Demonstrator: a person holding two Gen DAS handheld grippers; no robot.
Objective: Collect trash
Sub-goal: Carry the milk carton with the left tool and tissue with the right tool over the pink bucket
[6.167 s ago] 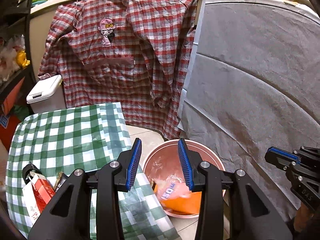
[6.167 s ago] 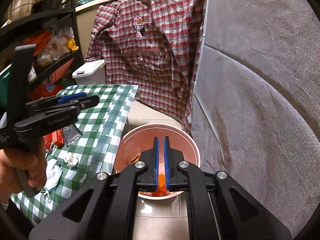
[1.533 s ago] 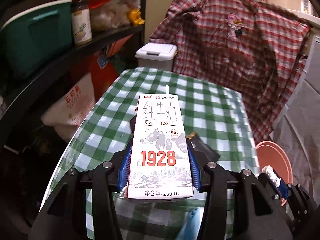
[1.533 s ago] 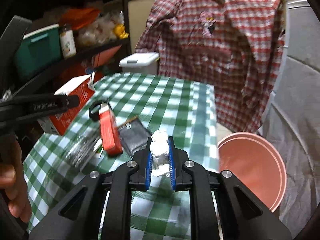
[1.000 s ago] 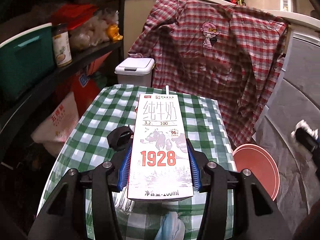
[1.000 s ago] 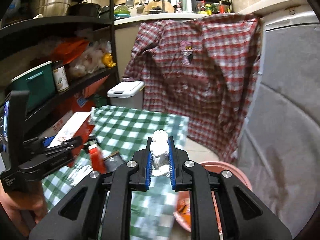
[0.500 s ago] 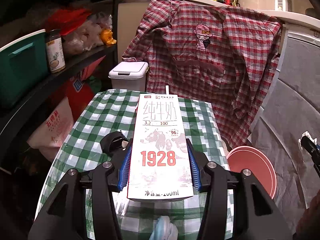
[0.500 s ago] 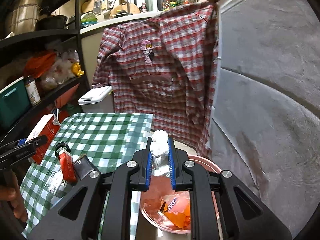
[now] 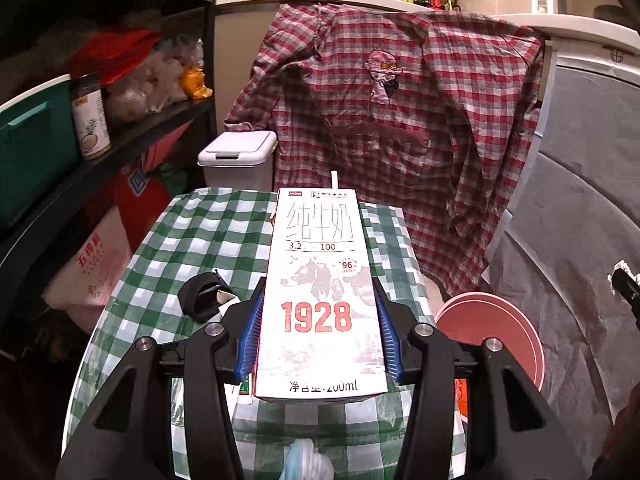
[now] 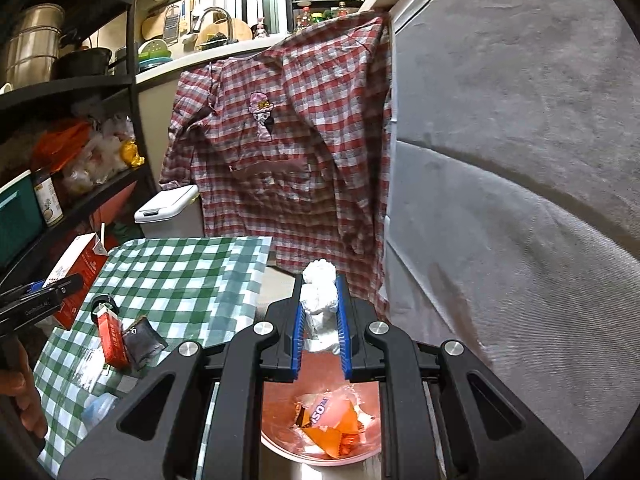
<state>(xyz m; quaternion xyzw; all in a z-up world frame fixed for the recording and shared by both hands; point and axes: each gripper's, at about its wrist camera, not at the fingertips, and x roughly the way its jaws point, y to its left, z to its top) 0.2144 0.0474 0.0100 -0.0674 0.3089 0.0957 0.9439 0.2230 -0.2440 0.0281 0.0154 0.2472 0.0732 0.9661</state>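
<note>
My left gripper [image 9: 318, 332] is shut on a white milk carton [image 9: 320, 292] marked 1928 and holds it above the green checked table [image 9: 192, 232]. The carton also shows in the right wrist view [image 10: 76, 276]. My right gripper [image 10: 320, 316] is shut on a crumpled white tissue [image 10: 319, 300] and hangs over the pink bucket [image 10: 280, 436], which holds an orange wrapper [image 10: 328, 424]. The bucket also shows in the left wrist view [image 9: 492, 324], on the floor right of the table.
On the table lie a red pack [image 10: 112, 336], a dark pouch [image 10: 142, 340], a black ring-shaped item [image 9: 200, 296] and a blue face mask [image 9: 308, 460]. A plaid shirt [image 9: 400, 128] hangs behind. A white lidded bin [image 9: 238, 160] and dark shelves [image 9: 100, 140] stand to the left. A grey cover [image 10: 520, 200] stands to the right.
My right gripper has carried the tissue from above the table to over the pink bucket. My left gripper still holds the carton and has shifted slightly.
</note>
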